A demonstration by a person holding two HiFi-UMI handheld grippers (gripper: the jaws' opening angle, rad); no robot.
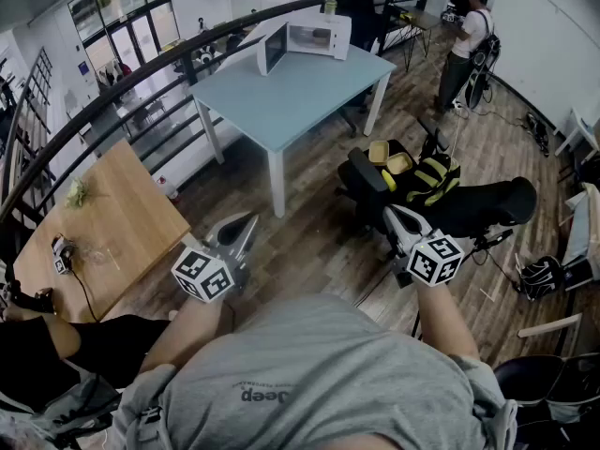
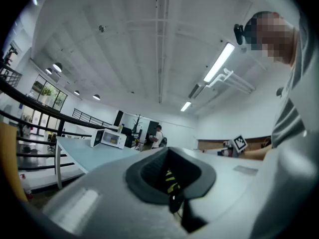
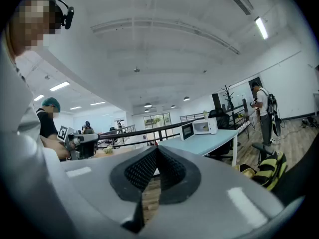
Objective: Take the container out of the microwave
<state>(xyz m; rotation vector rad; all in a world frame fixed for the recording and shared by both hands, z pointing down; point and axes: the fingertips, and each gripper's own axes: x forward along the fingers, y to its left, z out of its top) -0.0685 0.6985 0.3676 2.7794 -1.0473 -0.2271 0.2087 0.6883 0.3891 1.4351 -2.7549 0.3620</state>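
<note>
White microwave [image 1: 319,37]: door stood open, likely for access; container presumably inside, too small to tell.
Table [image 1: 281,101]: bore the microwave.
Left gripper [image 1: 246,225]: jaws together, empty, well short of the microwave.
Right gripper [image 1: 392,216]: likewise closed and empty; nothing was yet within reach.

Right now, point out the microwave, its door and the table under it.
microwave [image 1: 319,37], head view, front of the white body.
microwave door [image 1: 273,50], head view, middle of the open door panel.
table [image 1: 281,101], head view, bare light-blue top.

microwave [image 1: 319,36] | white, door open | on blue table [image 1: 281,101]
</note>
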